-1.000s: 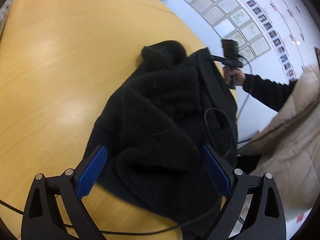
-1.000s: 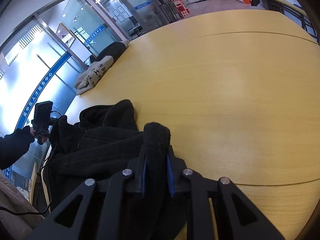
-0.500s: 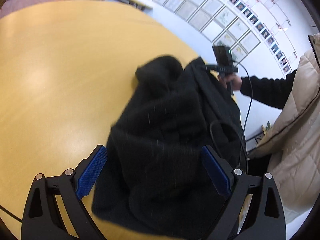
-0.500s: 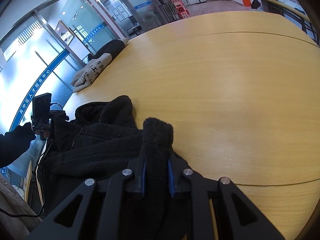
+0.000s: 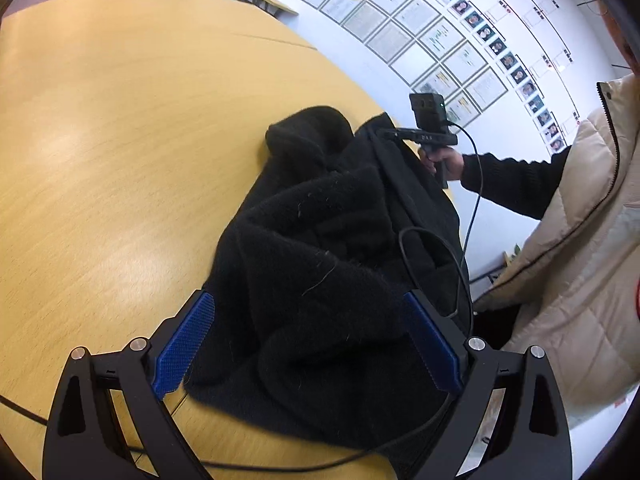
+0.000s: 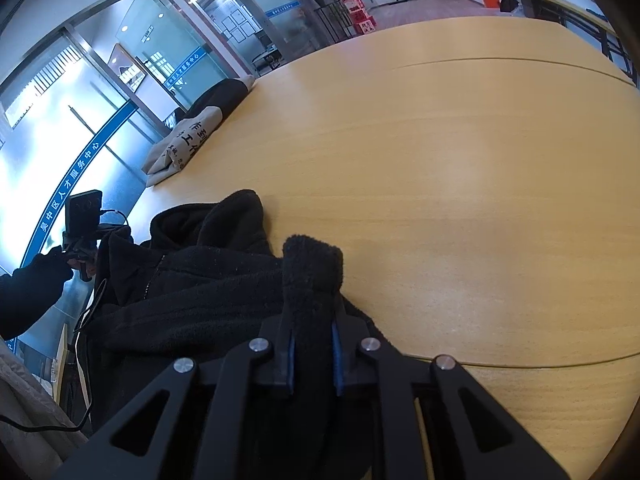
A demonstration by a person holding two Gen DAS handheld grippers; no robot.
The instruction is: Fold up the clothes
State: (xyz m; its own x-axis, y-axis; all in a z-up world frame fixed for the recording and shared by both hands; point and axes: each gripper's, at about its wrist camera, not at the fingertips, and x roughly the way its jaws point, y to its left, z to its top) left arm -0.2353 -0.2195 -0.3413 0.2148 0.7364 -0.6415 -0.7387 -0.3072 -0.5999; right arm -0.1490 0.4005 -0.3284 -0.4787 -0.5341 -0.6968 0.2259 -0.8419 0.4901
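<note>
- The right gripper (image 6: 313, 344) is closing its blue-padded jaws on a fold of the black fleece garment (image 6: 192, 292).
- The left gripper (image 5: 310, 344) hovers with its fingers spread wide over the heaped garment, not pressing it.
- The garment lies crumpled at the edge of the round yellow wooden table (image 5: 120, 140).

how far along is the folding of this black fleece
Early stage. Nothing looks folded: the fleece lies bunched on the table. In hand: the right hand-held gripper is closing on a fleece edge between its jaws; the left hand-held gripper hovers open over the heap. Left: spread it flat, then fold.
</note>
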